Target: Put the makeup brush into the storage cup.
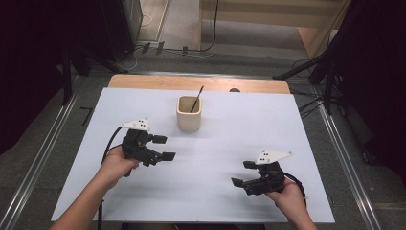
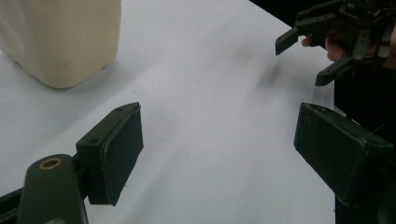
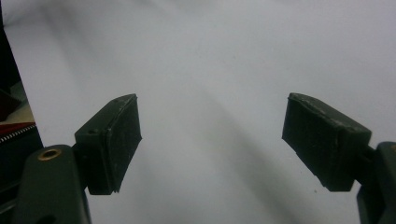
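A cream square cup [image 1: 189, 113] stands at the back middle of the white table sheet [image 1: 215, 191], with a thin dark stick [image 1: 196, 99] leaning inside it. My left gripper [image 1: 163, 147] hovers left of and nearer than the cup, open with nothing between its jaws. In the left gripper view the cup [image 2: 60, 37] sits at upper left, beyond the open left gripper [image 2: 219, 135]; the right gripper [image 2: 308, 58] shows far off at upper right. My right gripper [image 1: 242, 173] is at the front right, open and empty. In its own view the right gripper [image 3: 212, 140] faces bare white sheet.
A strip of wooden tabletop [image 1: 201, 83] runs behind the white sheet. Black stands [image 1: 330, 72] and cables [image 1: 306, 103] sit on the floor past the back right corner. Metal floor rails [image 1: 43, 153] flank the table.
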Motion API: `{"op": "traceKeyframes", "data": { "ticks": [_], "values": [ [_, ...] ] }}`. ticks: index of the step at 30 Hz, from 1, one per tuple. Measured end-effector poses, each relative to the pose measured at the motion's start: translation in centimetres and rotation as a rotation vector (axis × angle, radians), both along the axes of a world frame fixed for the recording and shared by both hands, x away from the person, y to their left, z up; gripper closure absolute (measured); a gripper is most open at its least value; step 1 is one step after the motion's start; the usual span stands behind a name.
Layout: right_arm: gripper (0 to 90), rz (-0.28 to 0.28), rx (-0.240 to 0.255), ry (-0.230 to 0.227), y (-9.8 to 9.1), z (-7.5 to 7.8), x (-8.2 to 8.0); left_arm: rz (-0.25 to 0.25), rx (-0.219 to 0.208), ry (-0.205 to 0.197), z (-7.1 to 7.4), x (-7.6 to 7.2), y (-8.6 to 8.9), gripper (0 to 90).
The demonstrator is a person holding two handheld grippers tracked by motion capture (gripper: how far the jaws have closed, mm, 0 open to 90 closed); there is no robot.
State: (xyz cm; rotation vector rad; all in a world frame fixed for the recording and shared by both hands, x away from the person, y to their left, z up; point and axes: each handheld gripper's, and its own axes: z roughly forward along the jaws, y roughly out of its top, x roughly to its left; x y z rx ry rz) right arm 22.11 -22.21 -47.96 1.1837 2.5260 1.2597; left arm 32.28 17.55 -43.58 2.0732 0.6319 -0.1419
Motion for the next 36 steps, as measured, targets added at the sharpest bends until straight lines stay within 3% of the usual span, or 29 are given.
{"op": "traceKeyframes", "data": {
  "ticks": [4,11,21,36],
  "values": [
    [20.6,-0.001,-0.002,-0.001,0.0,0.0,0.0,0.009,-0.007,-0.045,-0.3,-0.8,0.5,15.9],
    [20.6,-0.009,-0.002,0.005,-0.1,0.0,0.1,-0.009,0.054,-0.101,-1.0,-2.3,1.0,15.9],
    [20.6,-0.014,-0.002,-0.002,-0.2,-0.2,0.2,-0.034,0.065,-0.116,-1.7,-3.8,1.6,15.9],
    [20.6,-0.021,-0.004,0.003,-0.4,-0.2,0.4,-0.013,0.090,-0.133,-2.7,-5.2,3.0,15.9]
  ]
}}
